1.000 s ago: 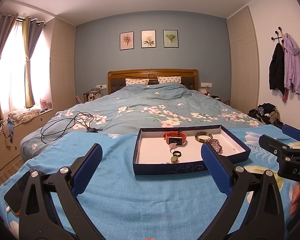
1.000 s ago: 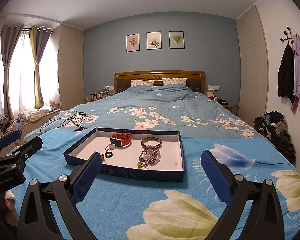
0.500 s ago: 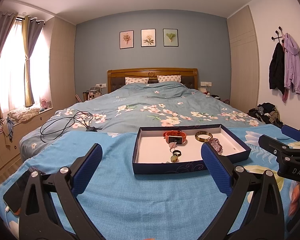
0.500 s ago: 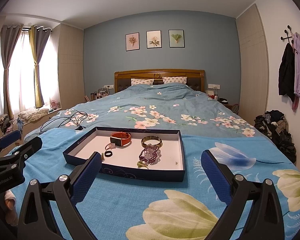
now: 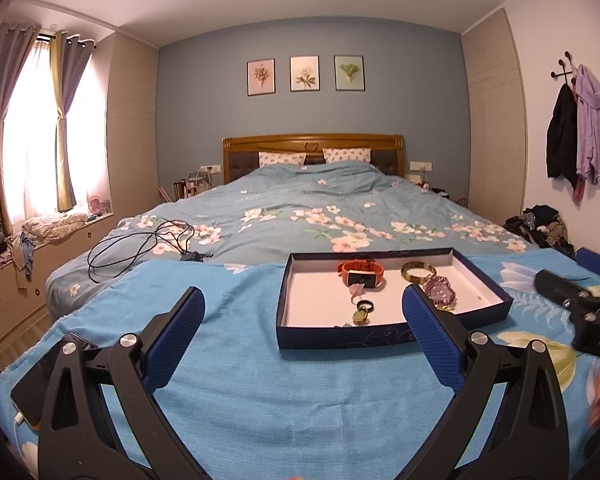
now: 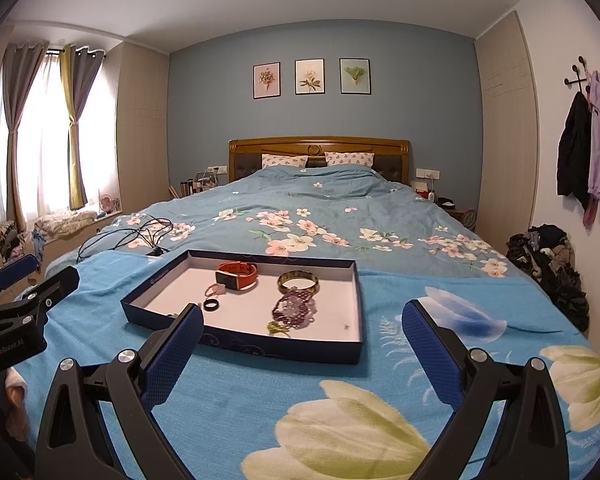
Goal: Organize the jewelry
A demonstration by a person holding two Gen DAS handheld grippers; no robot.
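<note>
- since the earlier frames little has changed: both views sit slightly closer to the tray (image 5: 392, 336), and the jewelry in it lies where it did.
- the left gripper (image 5: 304, 320) hovers over the blue blanket (image 5: 300, 400) with its fingers spread wide, holding nothing and touching nothing; its right pad overlaps the tray's near corner in the view only.
- the right gripper (image 6: 302, 326) is likewise spread wide and empty, above the blanket just short of the tray (image 6: 260, 346).
- the dark blue tray with a white floor rests on the blanket at the foot of the bed (image 6: 320, 216).
- inside it, an orange watch (image 6: 236, 275) lies toward the far side, a gold bangle (image 6: 298, 282) beside it on the right, and a purple bead bracelet (image 6: 294, 308) just in front of the bangle.
- a black ring (image 6: 211, 305) and a pink ring (image 6: 214, 290) lie left of the beads.
- a black cable (image 5: 140, 248) is coiled on the floral quilt, well apart from the tray.
</note>
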